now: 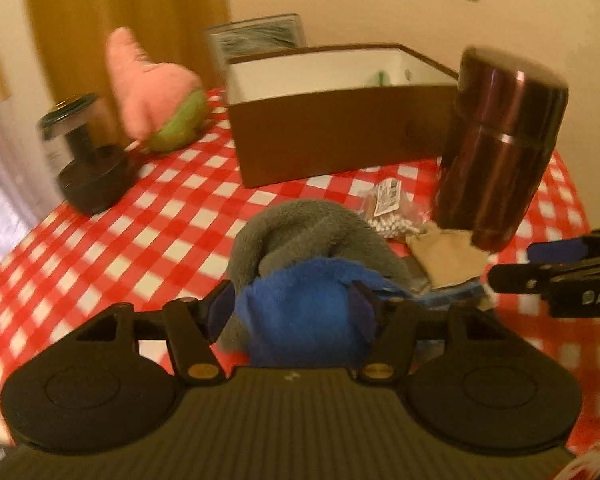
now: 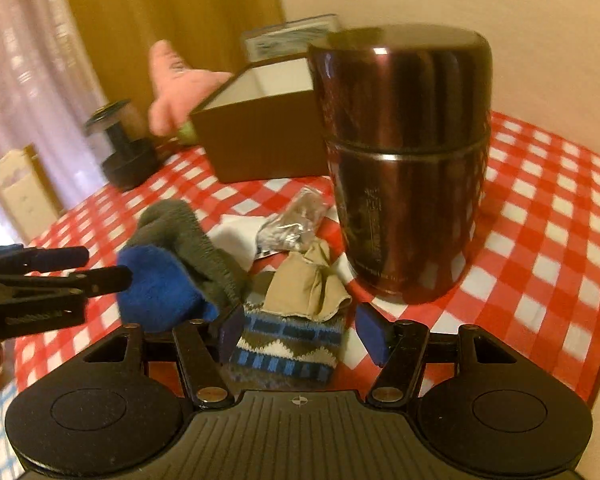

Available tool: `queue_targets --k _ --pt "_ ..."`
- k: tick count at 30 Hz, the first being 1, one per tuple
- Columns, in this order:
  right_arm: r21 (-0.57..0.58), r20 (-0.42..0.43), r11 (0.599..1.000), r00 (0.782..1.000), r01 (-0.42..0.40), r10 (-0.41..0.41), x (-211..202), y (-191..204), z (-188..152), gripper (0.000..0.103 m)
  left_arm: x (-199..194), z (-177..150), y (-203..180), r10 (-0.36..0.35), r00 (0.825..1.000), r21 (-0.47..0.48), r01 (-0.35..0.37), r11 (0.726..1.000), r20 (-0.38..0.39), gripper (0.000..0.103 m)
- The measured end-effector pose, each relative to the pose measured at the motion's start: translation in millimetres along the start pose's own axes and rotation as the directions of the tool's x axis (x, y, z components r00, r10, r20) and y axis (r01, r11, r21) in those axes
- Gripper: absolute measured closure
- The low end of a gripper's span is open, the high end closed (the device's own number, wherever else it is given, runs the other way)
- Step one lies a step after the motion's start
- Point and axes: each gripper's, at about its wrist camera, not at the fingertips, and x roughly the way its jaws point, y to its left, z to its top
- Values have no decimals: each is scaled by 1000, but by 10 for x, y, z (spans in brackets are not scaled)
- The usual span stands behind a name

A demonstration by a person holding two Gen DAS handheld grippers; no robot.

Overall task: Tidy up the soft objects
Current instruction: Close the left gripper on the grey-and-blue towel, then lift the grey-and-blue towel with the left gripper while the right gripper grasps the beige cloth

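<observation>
The left gripper hangs with its jaws wide on either side of a blue-and-grey fleecy sock bundle, which lies on the surface just in front; the pads look apart from the pile rather than pressing it, though blur makes contact hard to rule out. That bundle should be light, limp and compressible, so a pinch through its thick blue middle would likely hold best; a loose edge would simply unroll. The right gripper likewise stands open, empty, over a flat patterned knit sock with a thin beige stocking crumpled on top. Both would drape and snag easily. Beside them lies a crinkly clear packet, then a hard, glossy maroon metal flask, upright on the red-checked tablecloth. Farther back sit the open brown cardboard box, white inside, a pink-and-green plush toy, and a dark jar.
</observation>
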Motion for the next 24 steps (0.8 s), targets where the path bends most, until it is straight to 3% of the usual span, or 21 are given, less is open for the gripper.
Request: queue_targets --k 2,5,7,11,17,20,24 --pt "32 0 999 999 35 -35 27 51 -32 41 160 -1 66 -29 1000 49 30 998 -6 44" --pt "80 8 994 997 79 -80 2 121 -117 41 310 -7 133 -80 997 106 81 991 -15 54" --pt "101 7 989 994 106 -108 -24 159 -170 41 349 -12 162 -119 993 134 119 984 -9 72" --pt "126 10 981 989 148 -150 -66 202 -228 41 331 -11 236 -176 984 152 173 973 8 93" --pt "127 31 978 985 164 -169 -49 235 -157 41 45 21 416 -214 975 128 206 970 52 96" --pt "100 45 981 985 164 -169 -6 258 -100 41 -213 75 598 -215 973 70 209 975 86 96" --pt "72 52 986 986 152 -156 95 259 -31 41 -549 149 859 -147 979 21 146 989 138 96"
